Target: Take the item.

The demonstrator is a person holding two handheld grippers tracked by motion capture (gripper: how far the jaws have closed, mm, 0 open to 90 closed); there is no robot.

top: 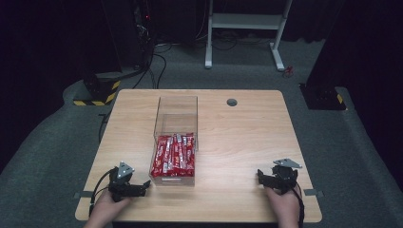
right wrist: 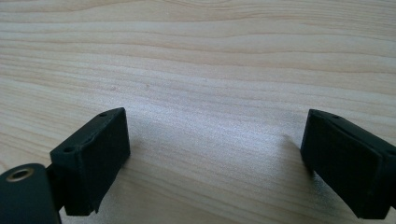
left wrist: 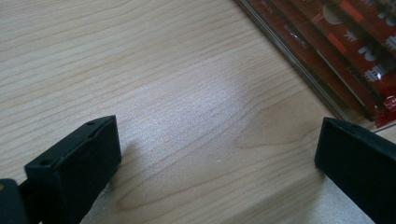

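Red packets (left wrist: 355,51) cut off by the frame's right edge

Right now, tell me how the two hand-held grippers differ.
The left hand-held gripper rests close beside the clear box of red packets, pointing toward it; the right hand-held gripper sits apart over bare table. Both are black, open and holding nothing.

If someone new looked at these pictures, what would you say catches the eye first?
The bright red packets stand out, packed into the near end of a clear box at the middle of the wooden table. Next come the two black grippers at the near edge, the left gripper beside the box, the right gripper apart; both open and empty.
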